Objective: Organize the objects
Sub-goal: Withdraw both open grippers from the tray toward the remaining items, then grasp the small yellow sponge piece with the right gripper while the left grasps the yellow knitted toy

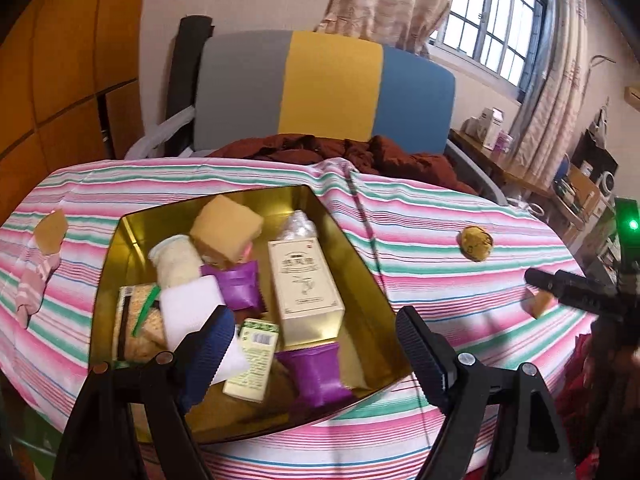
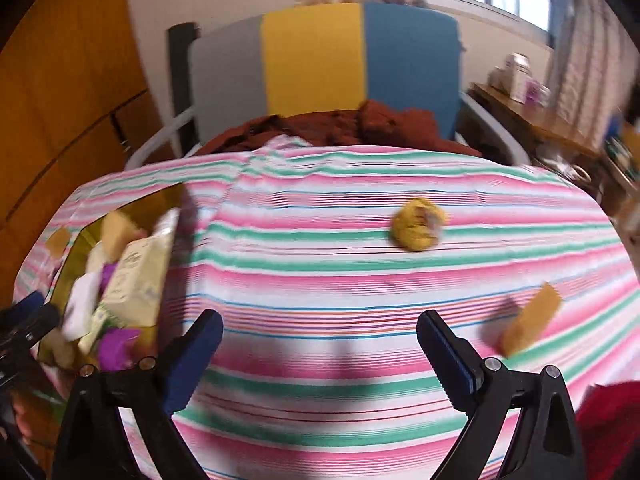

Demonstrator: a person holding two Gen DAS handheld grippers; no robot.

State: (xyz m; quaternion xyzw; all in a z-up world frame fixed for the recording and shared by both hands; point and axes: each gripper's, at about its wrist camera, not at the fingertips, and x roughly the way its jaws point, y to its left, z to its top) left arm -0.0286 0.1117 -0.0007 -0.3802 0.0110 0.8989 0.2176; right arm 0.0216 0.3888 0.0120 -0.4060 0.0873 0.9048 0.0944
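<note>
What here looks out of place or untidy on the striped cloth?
Several things lie loose outside the gold tin: a pink striped sock beside its left wall, a crumpled yellow ball in the middle of the cloth, and a tan block on the right. Inside the tin, the items are heaped unevenly.

Print on the cream box (image 1: 306, 286) is too blurred to read

My left gripper (image 1: 310, 340) hangs with jaws wide apart and empty over the near edge of the gold tin (image 1: 360, 276). Inside lie a tall cream box (image 1: 304, 284), two purple packets (image 1: 236, 286), a white sponge (image 1: 192, 312), a tan block (image 1: 226, 232) and a green-labelled carton (image 1: 252, 360). On the striped cloth (image 1: 440, 280), a yellow ball (image 1: 475, 243) sits right of the tin; a pink sock (image 1: 34, 284) lies far left.
</note>
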